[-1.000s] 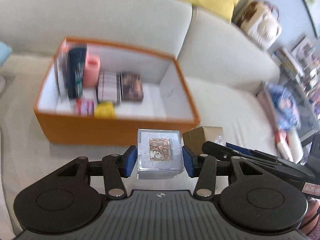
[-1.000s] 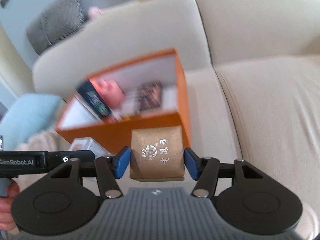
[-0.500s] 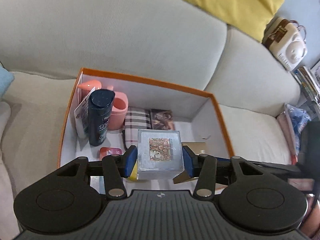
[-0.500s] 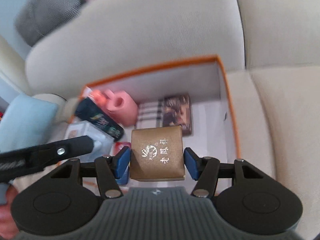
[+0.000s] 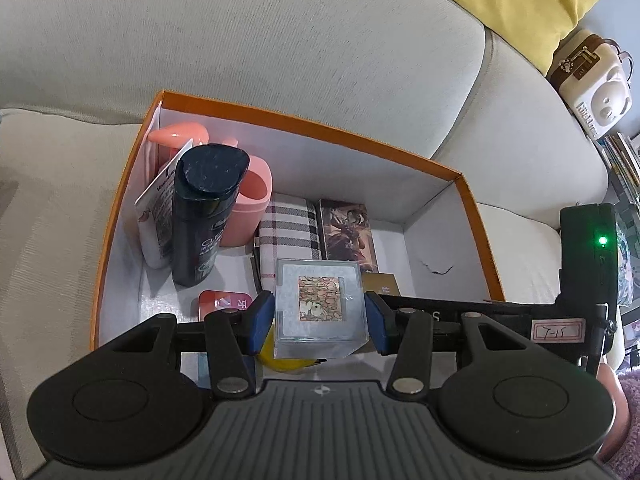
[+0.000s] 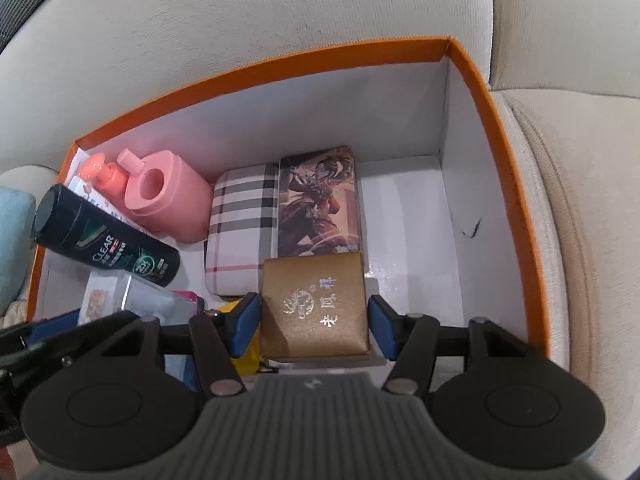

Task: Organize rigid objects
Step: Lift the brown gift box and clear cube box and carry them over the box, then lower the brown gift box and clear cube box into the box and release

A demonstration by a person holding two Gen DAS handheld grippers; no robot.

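Clear hard plastic forms the small square case with a printed picture on its lid [image 5: 320, 304], clamped by its two flat side walls between the blue pads of the left gripper [image 5: 319, 316] above the near part of the orange cardboard box with white lining [image 5: 476, 216]; it looks light, stiff and slick, probably prone to cracking if squeezed. Beside it over that box, the right gripper [image 6: 314, 322] pinches a gold textured square gift box with foil lettering [image 6: 314, 304] by its sides, likely rigid and grippier, just short of the plaid zip case [image 6: 240, 228] and illustrated flat box [image 6: 318, 204].
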